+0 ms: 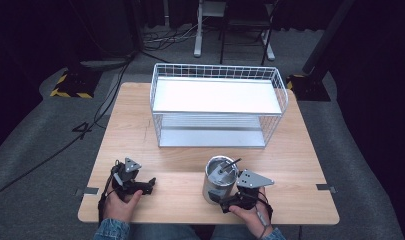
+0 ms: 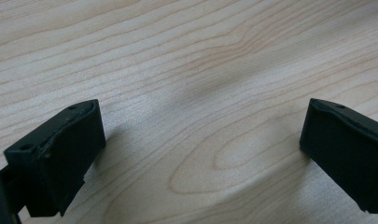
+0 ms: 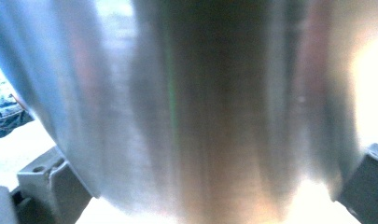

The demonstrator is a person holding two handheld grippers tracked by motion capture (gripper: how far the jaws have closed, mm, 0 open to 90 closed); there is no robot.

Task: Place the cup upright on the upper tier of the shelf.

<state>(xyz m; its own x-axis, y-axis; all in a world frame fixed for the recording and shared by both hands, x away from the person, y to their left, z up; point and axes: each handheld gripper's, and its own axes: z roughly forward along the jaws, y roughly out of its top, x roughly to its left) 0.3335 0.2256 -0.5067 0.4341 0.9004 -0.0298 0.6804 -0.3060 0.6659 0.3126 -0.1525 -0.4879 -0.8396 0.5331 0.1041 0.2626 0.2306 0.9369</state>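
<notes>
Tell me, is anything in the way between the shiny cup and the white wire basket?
Nothing visible is. The metal cup stands near the table's front edge with the right gripper around it, and bare wood lies between it and the wire basket. The left gripper is off to the side.

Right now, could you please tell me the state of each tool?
Left tool: open, holding nothing, over the bare wooden table.
Right tool: jaws on either side of the steel canister; whether it is clamped cannot be told.
</notes>
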